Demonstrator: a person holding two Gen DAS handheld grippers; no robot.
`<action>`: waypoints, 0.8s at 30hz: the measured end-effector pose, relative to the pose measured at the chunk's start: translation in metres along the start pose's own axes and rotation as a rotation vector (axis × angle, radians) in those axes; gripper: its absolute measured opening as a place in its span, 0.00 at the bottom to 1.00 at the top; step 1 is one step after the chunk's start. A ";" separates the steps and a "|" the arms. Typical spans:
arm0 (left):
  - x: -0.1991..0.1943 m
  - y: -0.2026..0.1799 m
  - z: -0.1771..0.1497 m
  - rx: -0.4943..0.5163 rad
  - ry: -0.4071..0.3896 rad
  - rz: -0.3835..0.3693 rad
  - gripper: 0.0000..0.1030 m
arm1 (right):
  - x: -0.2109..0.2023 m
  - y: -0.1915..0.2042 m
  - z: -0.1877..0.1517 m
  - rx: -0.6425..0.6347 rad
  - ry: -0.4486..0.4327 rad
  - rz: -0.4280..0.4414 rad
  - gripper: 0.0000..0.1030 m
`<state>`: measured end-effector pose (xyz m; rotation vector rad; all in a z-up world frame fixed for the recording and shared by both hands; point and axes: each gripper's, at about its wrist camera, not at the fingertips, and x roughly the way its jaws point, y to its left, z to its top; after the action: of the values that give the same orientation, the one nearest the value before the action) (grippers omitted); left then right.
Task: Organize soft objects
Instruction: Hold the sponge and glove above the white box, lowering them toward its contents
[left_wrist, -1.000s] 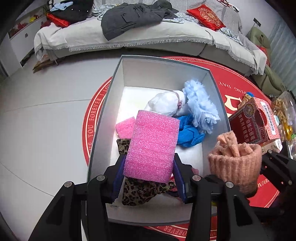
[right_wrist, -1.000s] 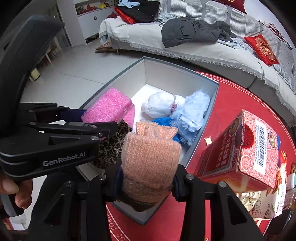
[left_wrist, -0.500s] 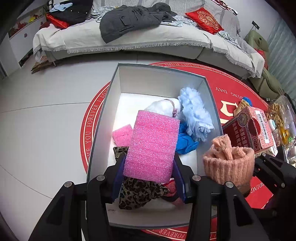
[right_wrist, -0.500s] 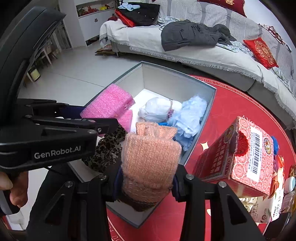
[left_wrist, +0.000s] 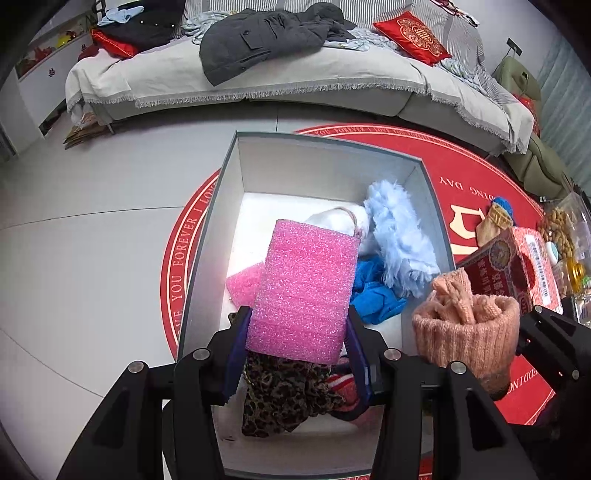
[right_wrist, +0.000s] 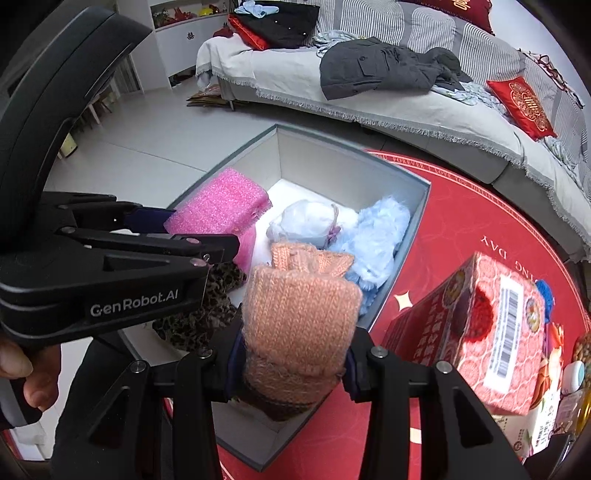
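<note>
An open grey box (left_wrist: 218, 206) (right_wrist: 413, 206) stands on a red round rug. In it lie a white bundle (left_wrist: 340, 219), a pale blue fluffy piece (left_wrist: 399, 232), a blue cloth (left_wrist: 373, 295), a leopard-print cloth (left_wrist: 280, 398) and a small pink foam piece (left_wrist: 242, 282). My left gripper (left_wrist: 299, 332) is shut on a large pink foam block (left_wrist: 306, 291) (right_wrist: 221, 203), held above the box. My right gripper (right_wrist: 291, 350) is shut on a peach knitted glove (right_wrist: 299, 314) (left_wrist: 469, 328), held over the box's near right corner.
A red patterned carton (right_wrist: 480, 325) (left_wrist: 513, 266) stands on the rug (left_wrist: 472, 177) right of the box, with snack items beyond it. A sofa with a grey coat (left_wrist: 266, 37) and red cushions runs along the back. Pale tiled floor (left_wrist: 74, 240) lies to the left.
Both grippers have risen and pulled back a little with their loads; the box looks smaller and farther below. Both grips are unchanged.
</note>
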<state>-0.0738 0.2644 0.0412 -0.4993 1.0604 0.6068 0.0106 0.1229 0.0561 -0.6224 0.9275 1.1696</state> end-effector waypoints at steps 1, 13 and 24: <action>-0.002 0.000 0.001 -0.001 -0.005 -0.001 0.48 | -0.001 0.000 0.002 -0.002 -0.002 -0.003 0.45; 0.004 0.004 0.015 -0.012 -0.004 -0.003 0.48 | 0.002 -0.008 0.018 0.002 -0.010 -0.018 0.46; -0.005 0.009 0.032 -0.028 -0.026 -0.015 0.48 | 0.002 -0.013 0.041 -0.003 -0.024 -0.046 0.46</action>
<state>-0.0611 0.2907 0.0578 -0.5221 1.0235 0.6147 0.0344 0.1534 0.0744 -0.6277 0.8866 1.1357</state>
